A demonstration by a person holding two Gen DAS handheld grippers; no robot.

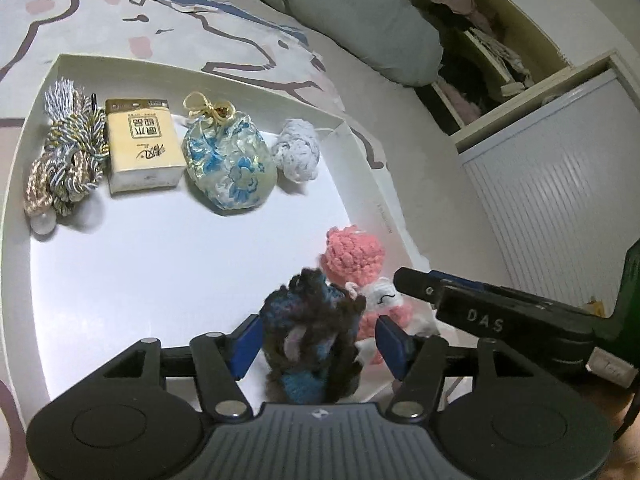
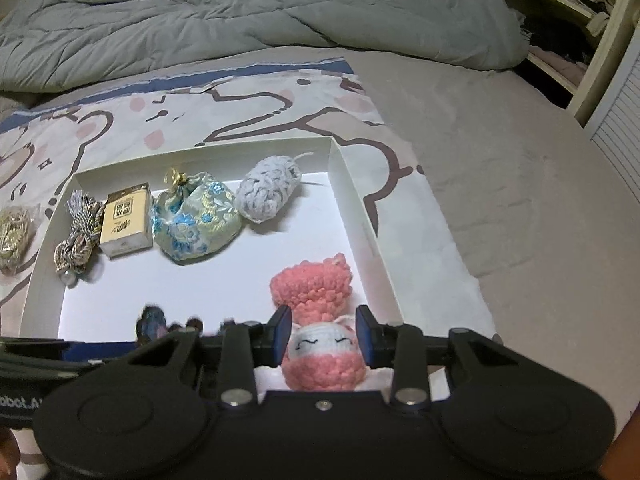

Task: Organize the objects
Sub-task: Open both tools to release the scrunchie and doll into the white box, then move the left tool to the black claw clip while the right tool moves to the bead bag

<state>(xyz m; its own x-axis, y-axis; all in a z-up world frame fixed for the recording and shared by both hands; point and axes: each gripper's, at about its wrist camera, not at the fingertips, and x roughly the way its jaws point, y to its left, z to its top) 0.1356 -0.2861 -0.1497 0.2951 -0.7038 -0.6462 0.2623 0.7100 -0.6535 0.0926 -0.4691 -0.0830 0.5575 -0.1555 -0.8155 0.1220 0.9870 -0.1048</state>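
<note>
While beside the pink doll [image 2: 316, 344], pouch [image 1: 228, 168], yarn ball [image 1: 297, 149] along the tray's [image 1: 200, 70] far wall.

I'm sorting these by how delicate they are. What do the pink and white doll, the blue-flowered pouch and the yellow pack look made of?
Pink and white doll: crocheted yarn, fluffy matte loops showing, so soft.
Blue-flowered pouch: woven brocade-like fabric with a slight sheen, tied with a gold ribbon; probably satin, hard to confirm.
Yellow pack: smooth printed wrapper, likely plastic film over tissues, judging by its soft edges.
</note>
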